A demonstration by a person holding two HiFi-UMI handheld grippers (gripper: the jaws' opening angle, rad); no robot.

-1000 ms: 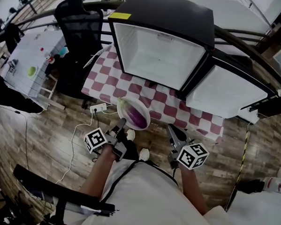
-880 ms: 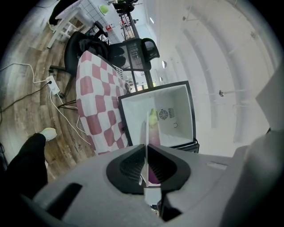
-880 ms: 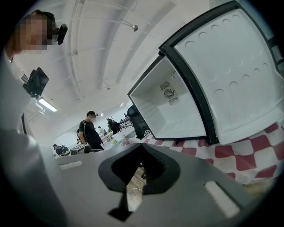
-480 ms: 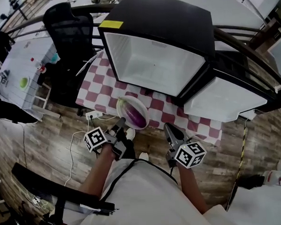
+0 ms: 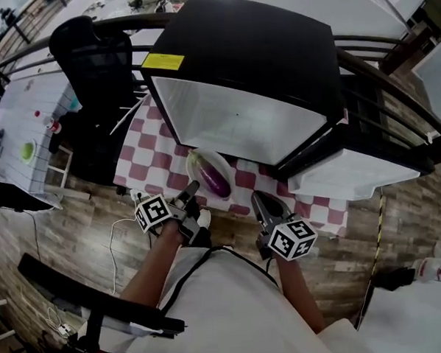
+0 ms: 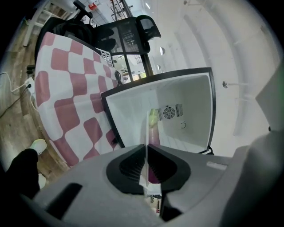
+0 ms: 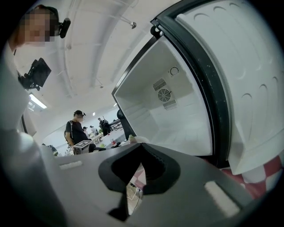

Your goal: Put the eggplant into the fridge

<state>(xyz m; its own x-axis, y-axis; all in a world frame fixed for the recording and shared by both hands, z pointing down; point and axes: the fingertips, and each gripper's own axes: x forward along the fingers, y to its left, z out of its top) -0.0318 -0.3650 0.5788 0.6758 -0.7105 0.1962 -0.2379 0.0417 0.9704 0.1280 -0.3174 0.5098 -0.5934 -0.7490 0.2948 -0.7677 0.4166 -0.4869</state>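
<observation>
A purple eggplant lies on a white plate that hangs over the front edge of the checked table. My left gripper is shut on the plate's near rim. In the left gripper view the plate shows edge-on between the pads, with the eggplant just behind it. The black fridge stands open ahead, its white inside empty, its door swung to the right. My right gripper hovers right of the plate, shut on nothing. Its own view faces the fridge's inside.
A red-and-white checked cloth covers the table under the fridge. A black office chair stands at the back left, next to a white table with small items. Dark curved rails cross behind the fridge. People stand far off in the right gripper view.
Both grippers and the plate with the eggplant have come closer to the open fridge, which now looms larger. The left gripper's hold on the plate is unchanged.
</observation>
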